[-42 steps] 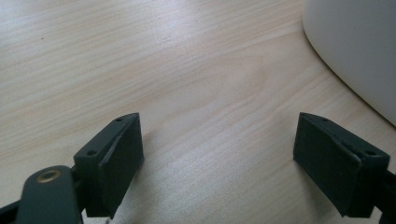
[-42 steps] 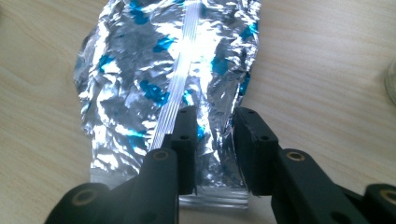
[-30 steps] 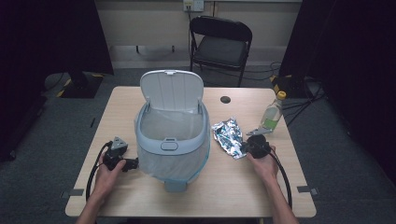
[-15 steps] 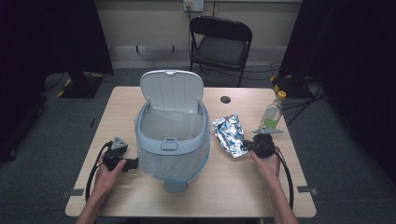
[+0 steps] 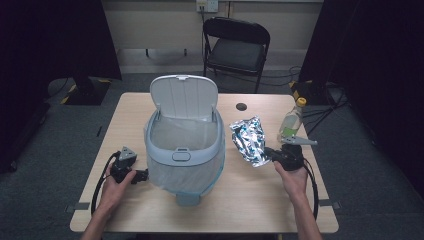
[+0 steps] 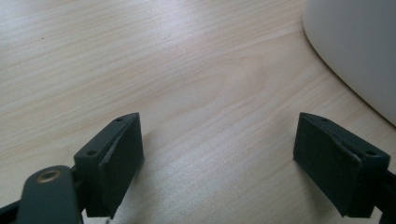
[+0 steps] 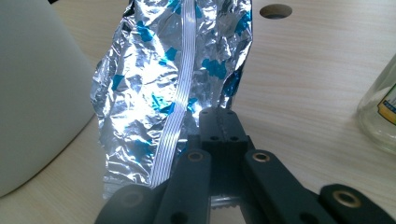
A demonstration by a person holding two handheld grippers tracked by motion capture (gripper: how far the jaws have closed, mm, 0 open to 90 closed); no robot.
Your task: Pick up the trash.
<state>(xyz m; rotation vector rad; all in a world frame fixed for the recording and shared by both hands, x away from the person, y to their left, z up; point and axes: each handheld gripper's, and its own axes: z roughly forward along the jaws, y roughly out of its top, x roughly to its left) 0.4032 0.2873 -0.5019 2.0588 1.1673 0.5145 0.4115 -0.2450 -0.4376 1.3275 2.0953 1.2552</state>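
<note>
Right tongs (image 7: 219, 122) clamping foil bag (image 7: 173, 79), bin (image 5: 184, 145) beside, bottle (image 5: 290, 122) near

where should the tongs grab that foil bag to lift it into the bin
By its near bottom edge, coming in low from the person's side. The foil bag lies flat on the table, so only its thin crimped edge fits between the jaws; the right tongs are already shut there.

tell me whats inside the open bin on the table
The bin stands with its lid flipped up, and a thin clear liner hangs over its rim. The visible upper inside looks empty and pale; the near wall hides the bottom. The foil bag still lies outside, beside it.
</note>
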